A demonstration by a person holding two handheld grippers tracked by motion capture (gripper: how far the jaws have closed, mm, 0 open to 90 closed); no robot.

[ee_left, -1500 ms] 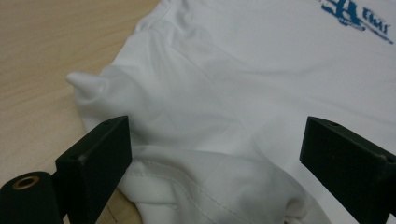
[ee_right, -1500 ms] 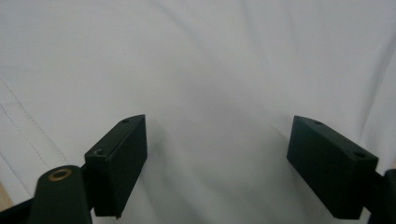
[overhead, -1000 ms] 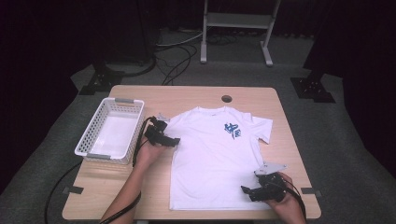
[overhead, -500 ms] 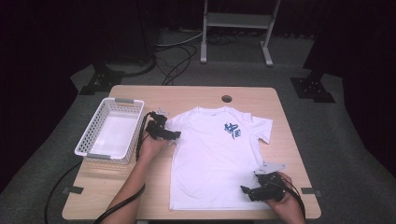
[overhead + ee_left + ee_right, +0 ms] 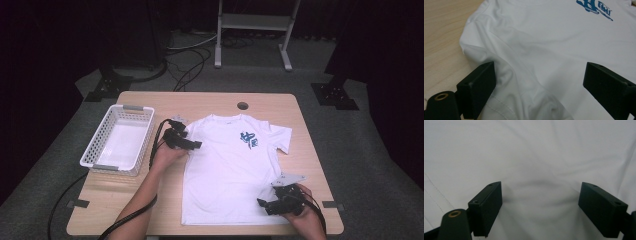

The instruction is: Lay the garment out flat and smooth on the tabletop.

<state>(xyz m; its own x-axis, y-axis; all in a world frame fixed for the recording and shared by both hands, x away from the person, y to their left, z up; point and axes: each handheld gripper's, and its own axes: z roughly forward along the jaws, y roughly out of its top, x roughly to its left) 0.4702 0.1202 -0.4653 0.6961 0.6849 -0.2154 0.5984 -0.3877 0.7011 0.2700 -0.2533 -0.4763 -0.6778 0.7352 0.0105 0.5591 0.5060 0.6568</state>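
A white T-shirt [image 5: 230,170] lies flat on the table [image 5: 210,102], left tool [image 5: 192,145] at its sleeve, right tool [image 5: 265,205] at its hem.

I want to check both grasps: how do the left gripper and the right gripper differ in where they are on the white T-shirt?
The left gripper sits at the sleeve of the T-shirt, far from the person; the right gripper sits at the bottom hem corner, near the person. The left gripper points right, the right gripper points left. Both have jaws open over the cloth.

white basket [image 5: 120,142] (table's [image 5: 210,102] left)
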